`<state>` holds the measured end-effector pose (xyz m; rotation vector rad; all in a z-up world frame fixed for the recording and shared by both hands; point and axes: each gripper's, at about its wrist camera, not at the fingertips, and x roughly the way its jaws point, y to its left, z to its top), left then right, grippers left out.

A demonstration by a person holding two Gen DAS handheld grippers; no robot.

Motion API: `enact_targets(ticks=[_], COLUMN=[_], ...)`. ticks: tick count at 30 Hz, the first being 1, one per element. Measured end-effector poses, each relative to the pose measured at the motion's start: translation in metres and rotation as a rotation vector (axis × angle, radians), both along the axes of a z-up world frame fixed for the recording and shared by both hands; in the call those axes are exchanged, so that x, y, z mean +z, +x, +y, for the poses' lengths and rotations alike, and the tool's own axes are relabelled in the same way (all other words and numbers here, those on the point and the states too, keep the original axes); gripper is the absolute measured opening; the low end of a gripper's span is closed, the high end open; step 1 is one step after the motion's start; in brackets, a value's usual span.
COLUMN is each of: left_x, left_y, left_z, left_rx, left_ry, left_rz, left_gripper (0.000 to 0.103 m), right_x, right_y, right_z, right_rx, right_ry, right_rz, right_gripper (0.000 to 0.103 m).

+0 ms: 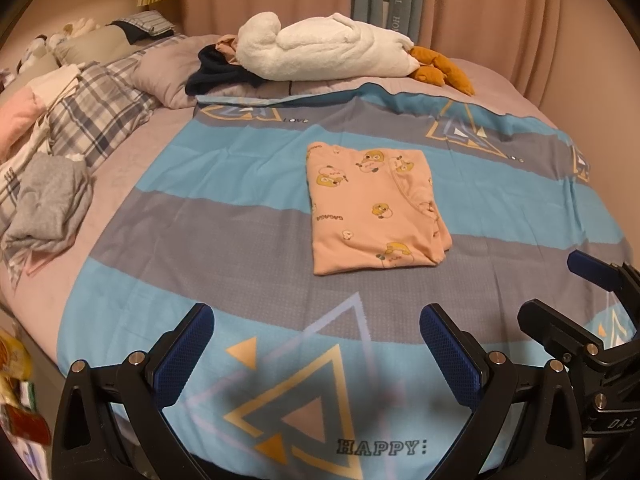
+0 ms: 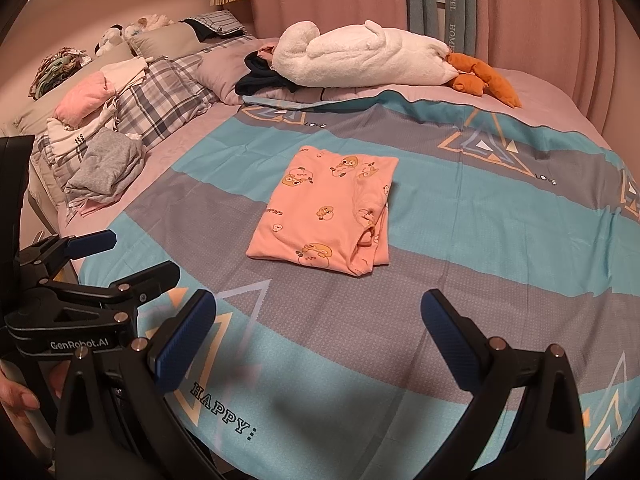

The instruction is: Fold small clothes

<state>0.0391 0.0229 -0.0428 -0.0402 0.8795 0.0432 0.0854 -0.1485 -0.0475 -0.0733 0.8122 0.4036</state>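
Item: one folded pink garment (image 1: pixel 374 208) with duck prints, flat on the blue-and-grey striped sheet (image 1: pixel 248 216), well ahead of our fingers and touching neither pair. We hold two grippers, left gripper (image 1: pixel 316 354) and right gripper (image 2: pixel 318 344), both spread wide, empty. One white plush goose (image 1: pixel 320 50) lies beyond.

I'm over a bed (image 1: pixel 120 184) in a home bedroom: a blue-and-grey patterned sheet (image 1: pixel 248 216) printed "HAPPY" and "LOVE" is spread across it, plaid pillows (image 1: pixel 100 116) piled at the head, a white plush goose (image 1: pixel 320 50) lying along the far edge, pink curtains (image 1: pixel 500 8) drawn behind, loose clothes (image 1: pixel 48 200) heaped at one side.
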Motion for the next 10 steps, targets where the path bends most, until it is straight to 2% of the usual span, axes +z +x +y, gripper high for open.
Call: enact_targets(ticks=[10], left_x=[0.0005], left_y=[0.0016], left_z=[0.0004], left_rx=[0.004], left_ry=[-0.002], left_rz=[0.001], left_gripper=[0.102], right_x=[-0.0005], right_y=[0.0022], right_z=[-0.0018], right_rx=[-0.005], right_ry=[0.005], right_rz=[0.002], right_gripper=[0.103])
